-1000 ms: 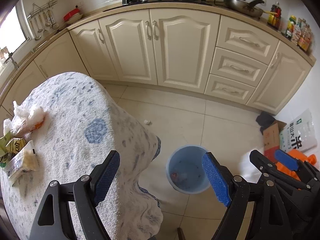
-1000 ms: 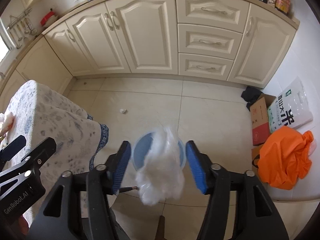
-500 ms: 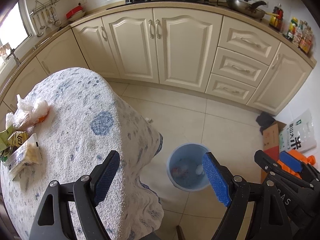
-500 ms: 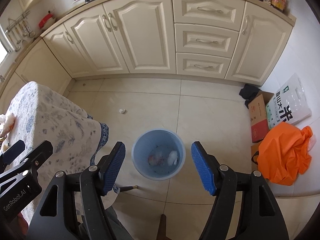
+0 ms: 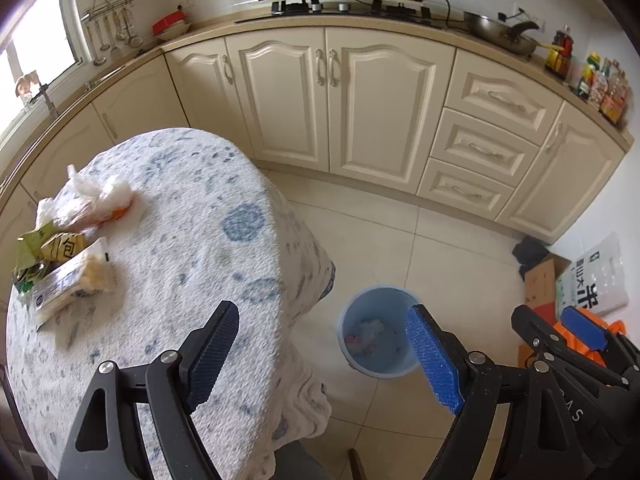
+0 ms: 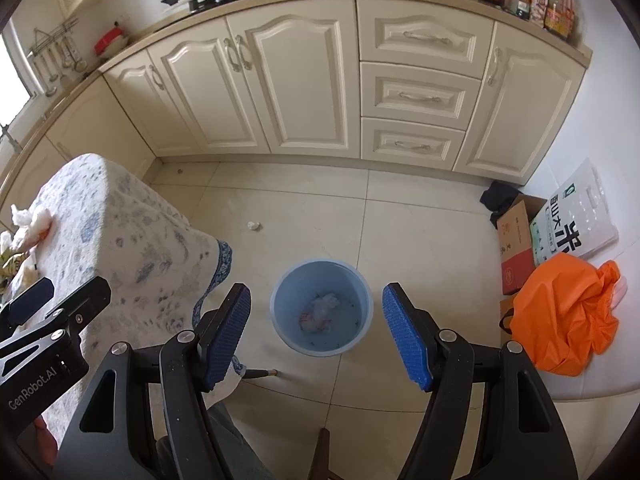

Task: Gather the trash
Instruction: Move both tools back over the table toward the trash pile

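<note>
A light blue trash bin (image 6: 322, 307) stands on the floor tiles, with white tissue (image 6: 327, 303) and other scraps inside; it also shows in the left wrist view (image 5: 378, 336). My right gripper (image 6: 316, 336) is open and empty, high above the bin. My left gripper (image 5: 322, 352) is open and empty over the table's near right edge. On the table's left side lie a crumpled clear bag with tissue (image 5: 94, 202), a yellow-green wrapper (image 5: 48, 246) and a clear packet (image 5: 70, 282). A small white scrap (image 6: 253, 225) lies on the floor.
The table (image 5: 208, 240) wears a blue-patterned white cloth. Cream cabinets (image 6: 304, 80) line the far wall. At the right wall stand a cardboard box (image 6: 516, 248), a white rice bag (image 6: 572, 220) and an orange bag (image 6: 568, 312).
The white tissue that was between my right gripper's fingers has dropped into the bin. Both grippers have risen and drawn back a little, and the right one has opened wider.
</note>
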Demonstrator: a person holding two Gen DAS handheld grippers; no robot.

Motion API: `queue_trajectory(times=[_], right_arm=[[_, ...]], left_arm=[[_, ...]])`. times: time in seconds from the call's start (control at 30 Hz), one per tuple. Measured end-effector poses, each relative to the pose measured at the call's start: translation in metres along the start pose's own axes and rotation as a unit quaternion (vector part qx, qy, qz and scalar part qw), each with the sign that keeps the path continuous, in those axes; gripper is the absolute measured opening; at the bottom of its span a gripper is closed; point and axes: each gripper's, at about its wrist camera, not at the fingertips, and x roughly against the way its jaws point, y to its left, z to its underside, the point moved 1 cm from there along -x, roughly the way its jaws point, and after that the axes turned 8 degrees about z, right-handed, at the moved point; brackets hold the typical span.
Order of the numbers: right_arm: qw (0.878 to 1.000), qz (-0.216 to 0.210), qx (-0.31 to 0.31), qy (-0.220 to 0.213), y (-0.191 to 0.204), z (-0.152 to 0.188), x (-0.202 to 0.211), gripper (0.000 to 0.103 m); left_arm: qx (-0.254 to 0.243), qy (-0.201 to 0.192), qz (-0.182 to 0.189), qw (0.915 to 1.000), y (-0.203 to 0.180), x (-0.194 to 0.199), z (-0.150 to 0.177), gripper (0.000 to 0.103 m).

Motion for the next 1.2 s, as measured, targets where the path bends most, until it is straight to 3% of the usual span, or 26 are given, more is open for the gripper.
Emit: queue_trajectory(times=[0.37, 0.43, 0.5, 0.7, 0.83, 1.2], right_arm=[[0.998, -0.031, 0.043, -0.036, 0.040, 0.017, 0.044, 0.071], [0.997, -0.037, 0.053, -0.041, 0.052, 0.021, 0.051, 0.081], [0.995, -0.043, 0.065, -0.056, 0.065, 0.028, 0.061, 0.084], [0.989, -0.071, 0.109, -0.070, 0.109, 0.046, 0.081, 0.087], [0.984, -0.079, 0.137, -0.084, 0.138, 0.058, 0.094, 0.099], [0.965, -0.109, 0.215, -0.106, 0.213, 0.079, 0.115, 0.102]], left_arm=[[0.043, -0.041, -0.027, 0.9979, 0.035, 0.069, 0.043, 0.087], [0.054, -0.047, -0.035, 0.9968, 0.044, 0.081, 0.052, 0.089], [0.068, -0.055, -0.046, 0.9951, 0.057, 0.094, 0.062, 0.094], [0.116, -0.072, -0.079, 0.9874, 0.100, 0.130, 0.092, 0.096], [0.147, -0.084, -0.100, 0.9804, 0.127, 0.154, 0.110, 0.101], [0.229, -0.091, -0.139, 0.9591, 0.188, 0.187, 0.144, 0.102]])
